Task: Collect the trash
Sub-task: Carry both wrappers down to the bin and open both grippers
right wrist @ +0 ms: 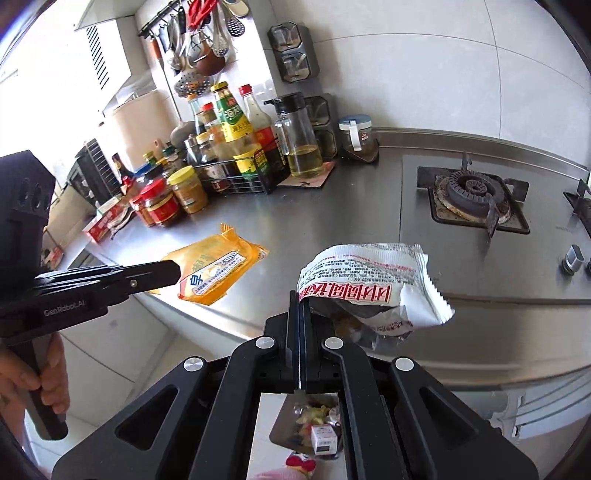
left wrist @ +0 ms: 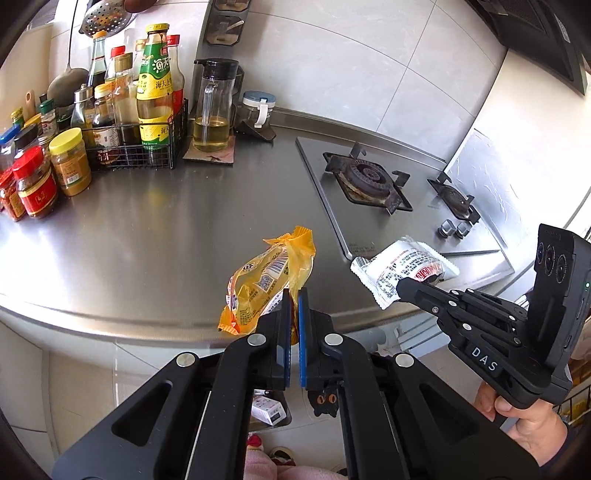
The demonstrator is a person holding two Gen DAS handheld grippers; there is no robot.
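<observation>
Both hand-held grippers are showing matte black linkage arms with round silver pivot screws. The left hand-held gripper (left wrist: 294, 295) is wearing blue pads; the right hand-held gripper (left wrist: 400, 285) is carrying white "DAS" lettering at the frame's right.

The small print on the white wrapper (right wrist: 373, 280) and the yellow wrapper (left wrist: 266, 280) is too fine to read.

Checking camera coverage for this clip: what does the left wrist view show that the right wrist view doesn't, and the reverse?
Left wrist only: the two stove knobs and the range hood.
Right wrist only: the hanging utensil rack and the red-and-white box.
Both: the left gripper shut on the yellow wrapper, the right gripper shut on the white wrapper, the oil dispenser and the burner.
</observation>
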